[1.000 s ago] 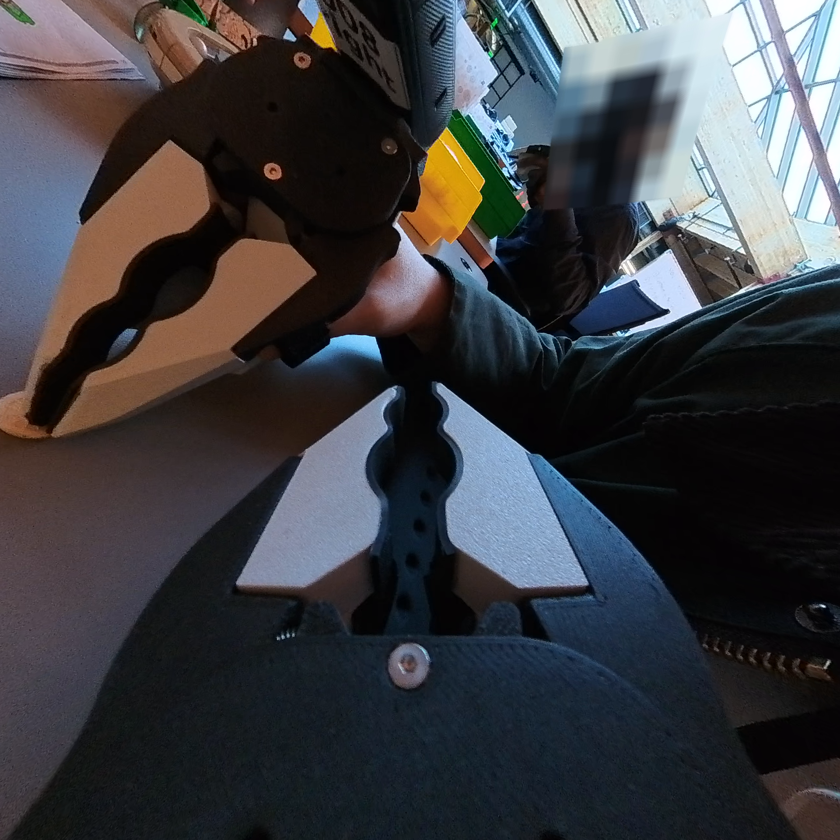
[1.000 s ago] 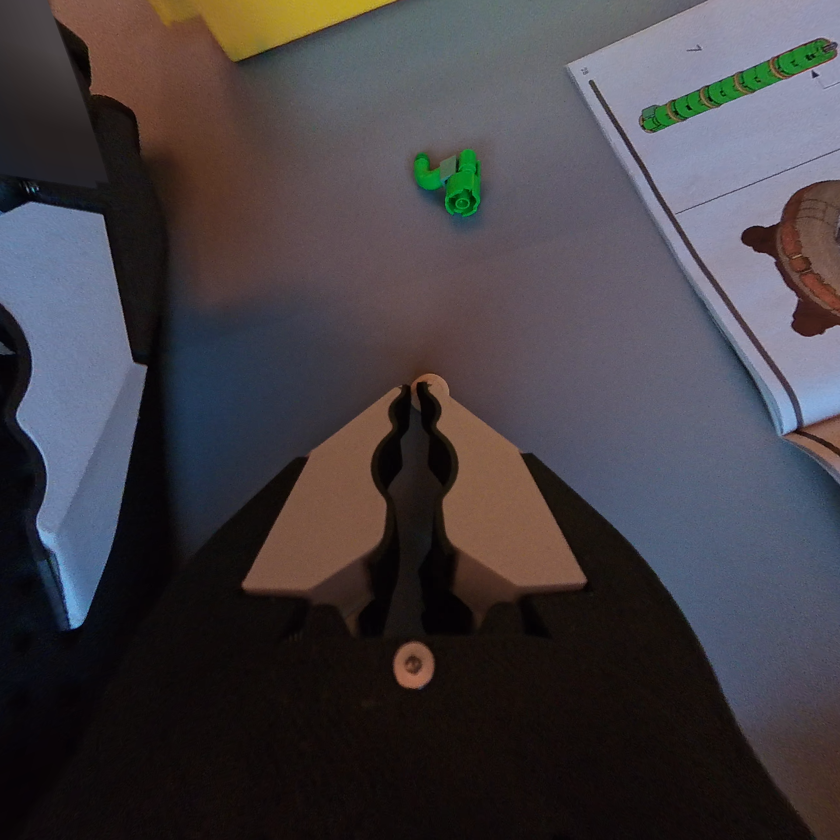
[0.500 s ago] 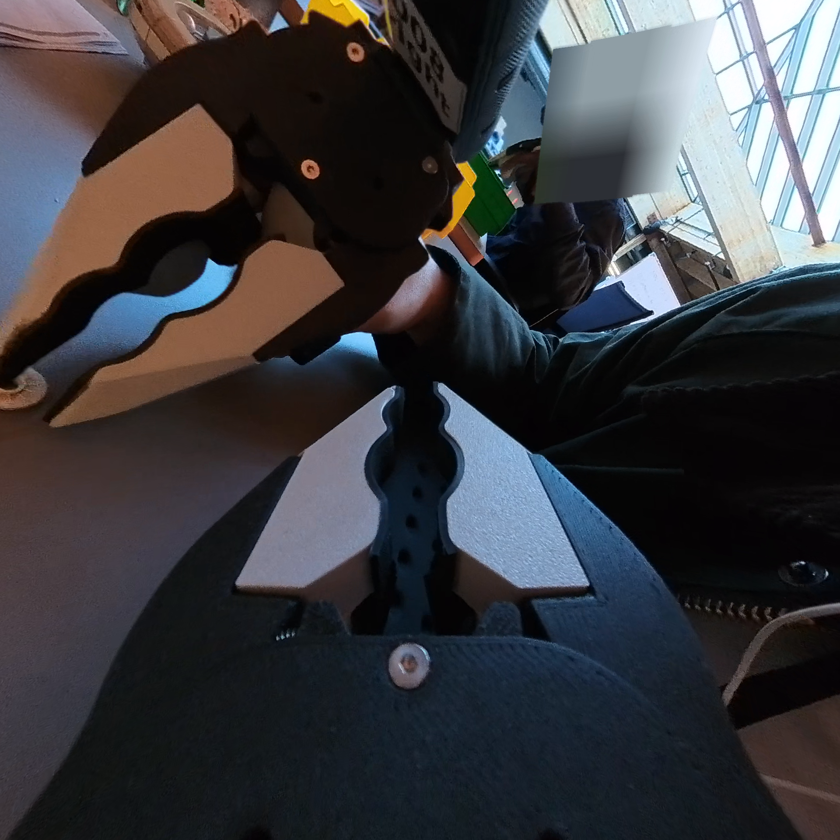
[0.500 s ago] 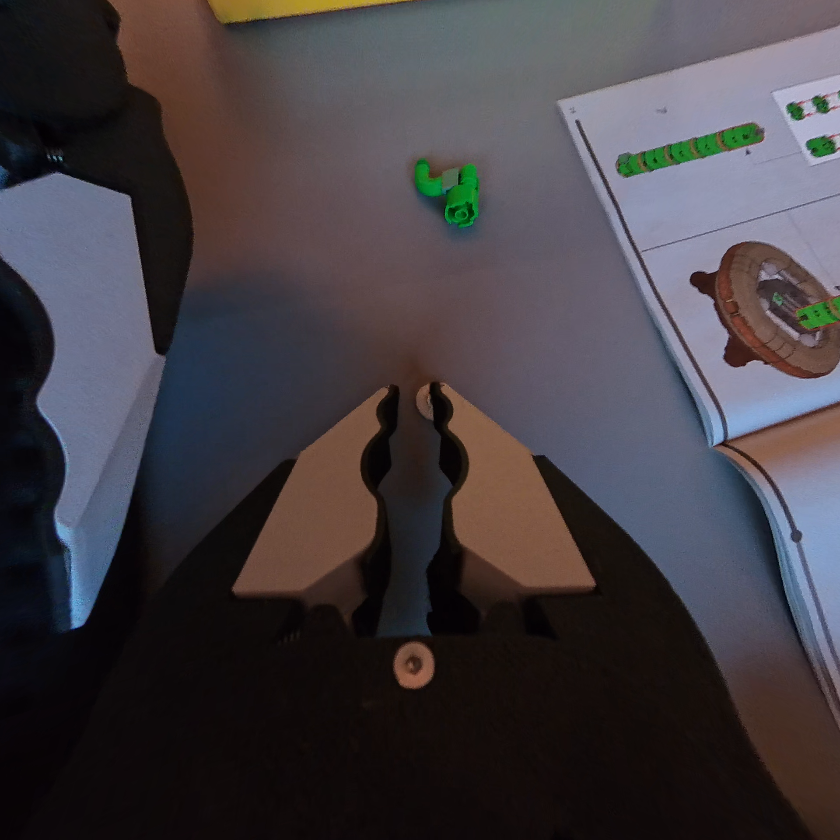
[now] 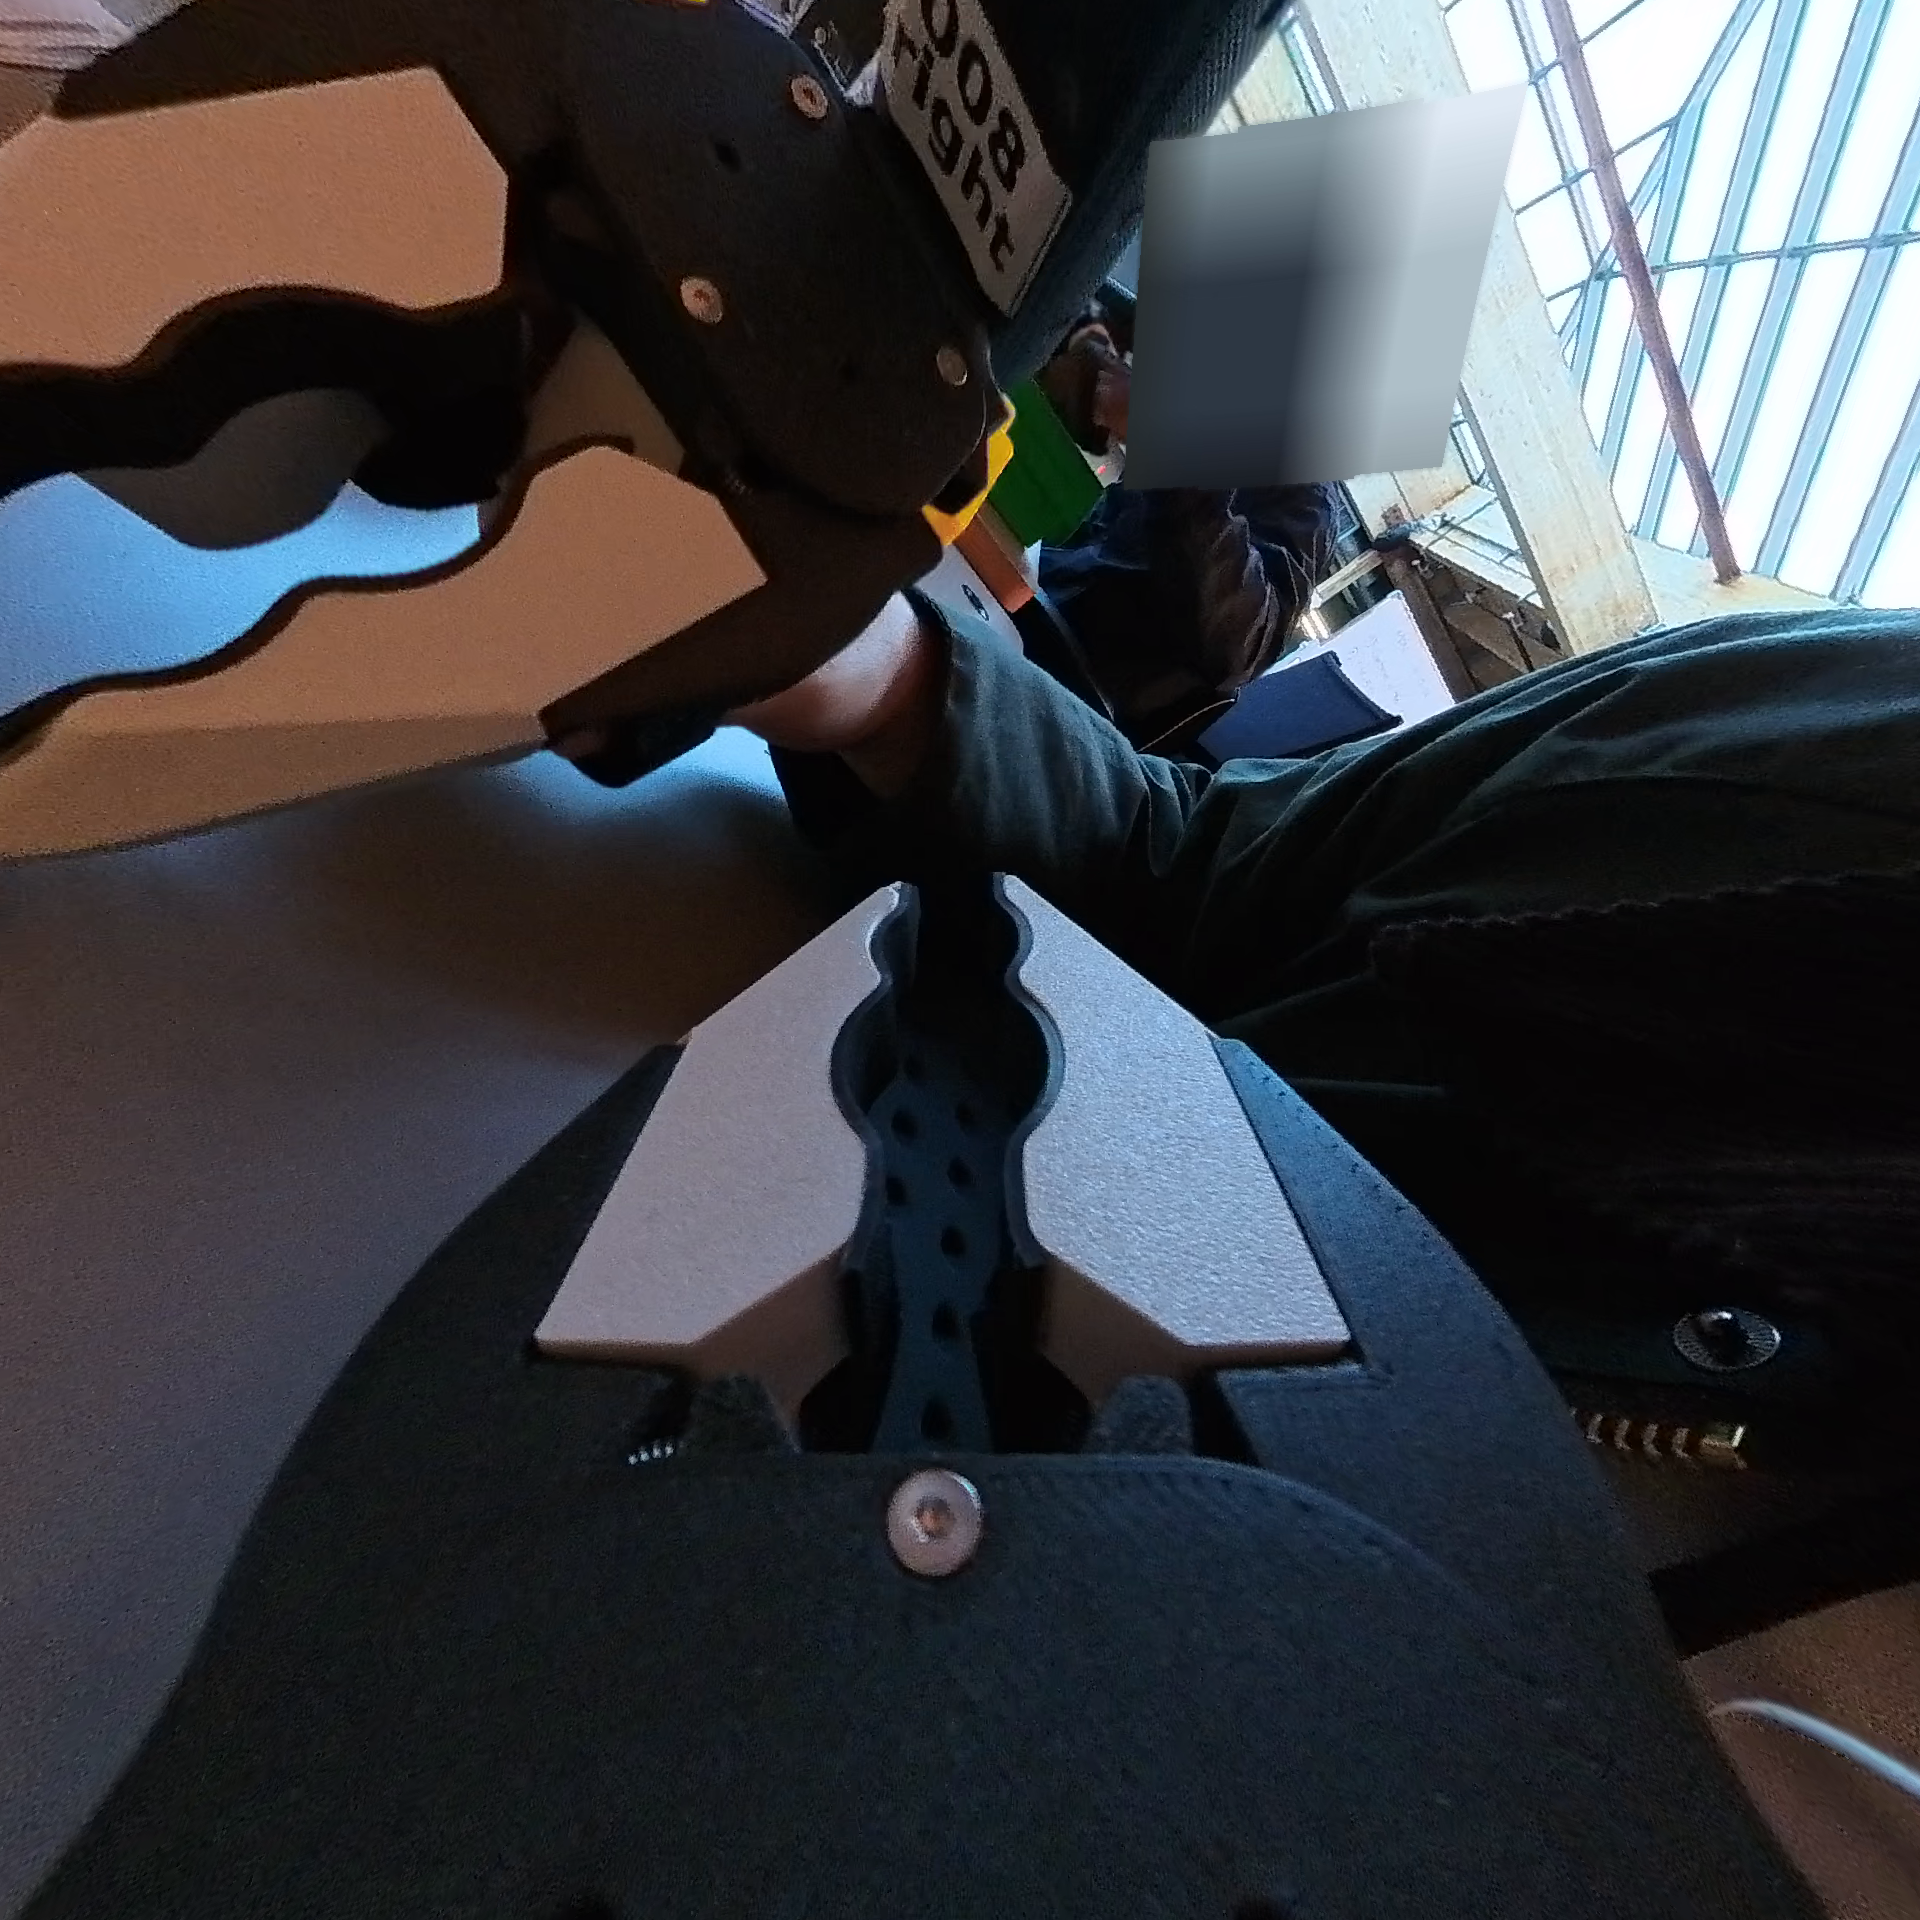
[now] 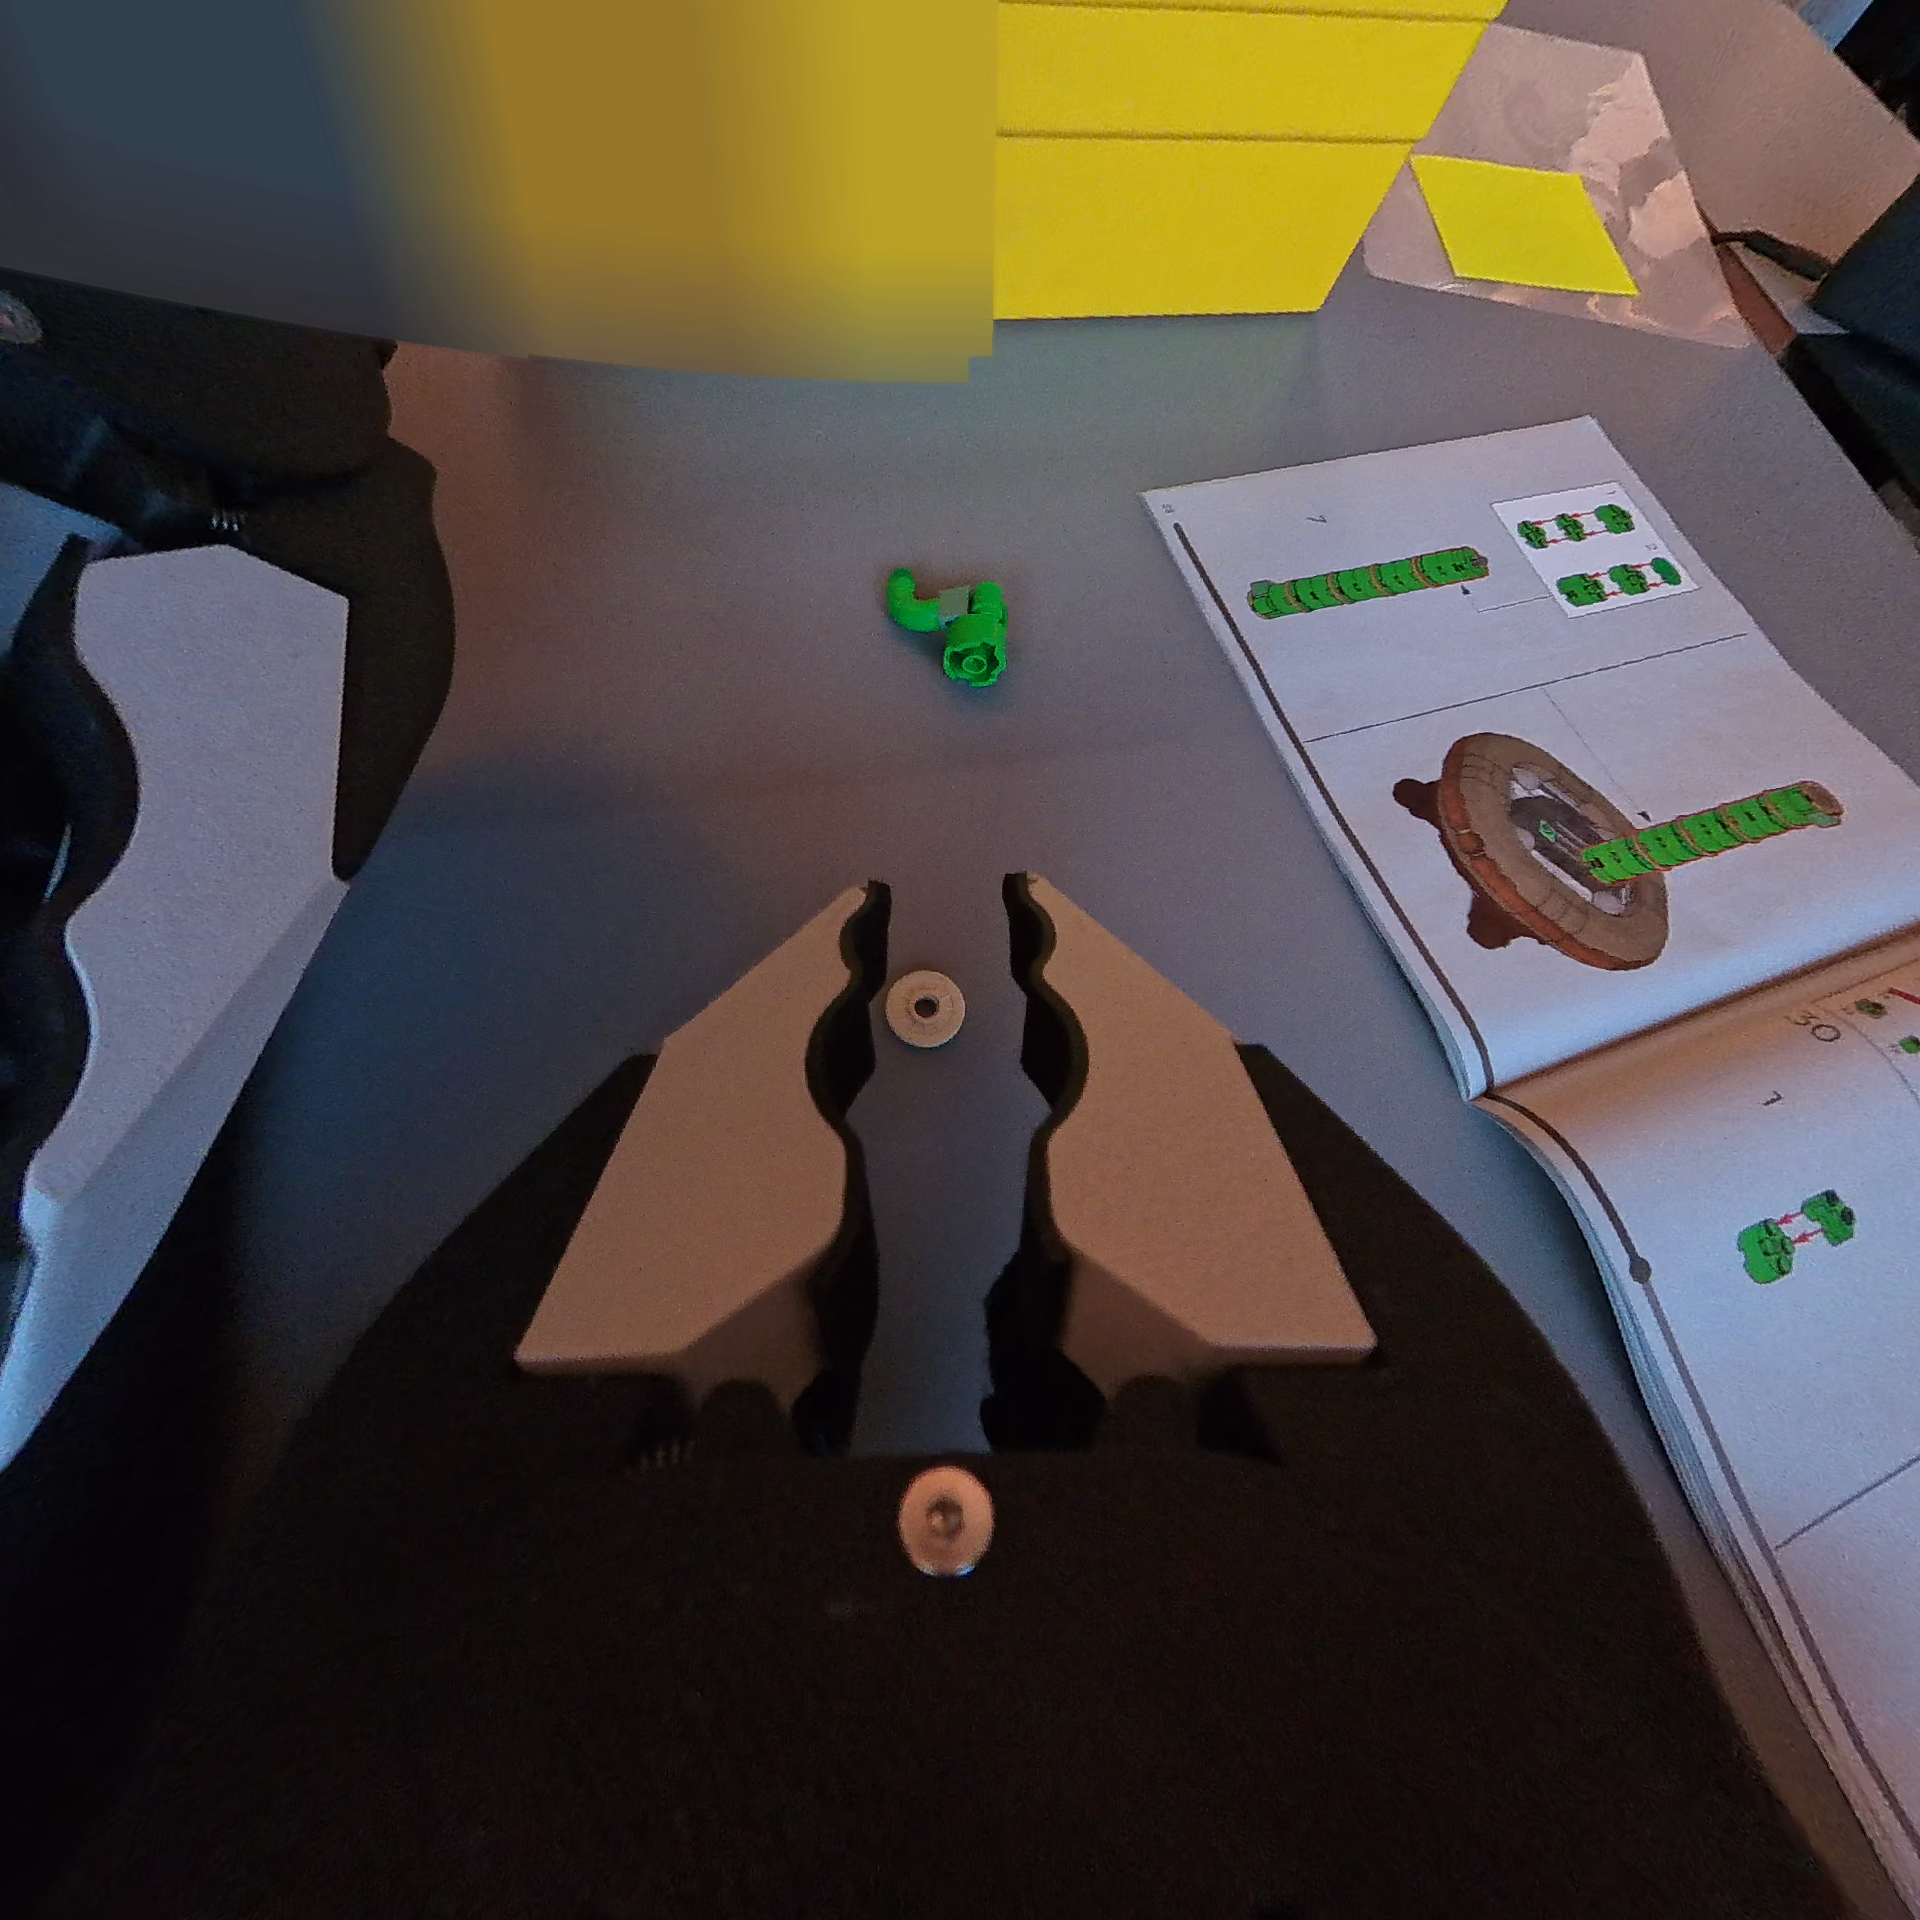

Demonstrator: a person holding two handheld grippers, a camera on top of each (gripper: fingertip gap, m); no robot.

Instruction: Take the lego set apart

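Note:
My right gripper point(image 6: 945, 888) is open above the grey table point(image 6: 623, 727). A small round light-grey lego piece point(image 6: 925, 1008) lies loose on the table between its fingers, touching neither. A small green lego assembly point(image 6: 951, 623) lies farther ahead. My left gripper point(image 5: 951, 894) is shut on a dark perforated lego piece point(image 5: 940, 1195) that fills the gap between its fingers. In the left wrist view the right gripper's fingers point(image 5: 260, 208) show spread apart at the upper left. The left gripper's finger point(image 6: 187, 831) shows at the left edge of the right wrist view.
An open instruction booklet point(image 6: 1558, 748) lies on the table to the right. Yellow bins point(image 6: 1195, 208) and a clear bag with a yellow sheet point(image 6: 1527, 218) stand at the back. A person's dark sleeve point(image 5: 1351, 831) and jacket fill the right of the left wrist view. Left tips to right tips: about 15 cm.
My right gripper has opened and let go of the round grey piece, which now lies on the table. It has lifted and drawn back. The left gripper stays shut.

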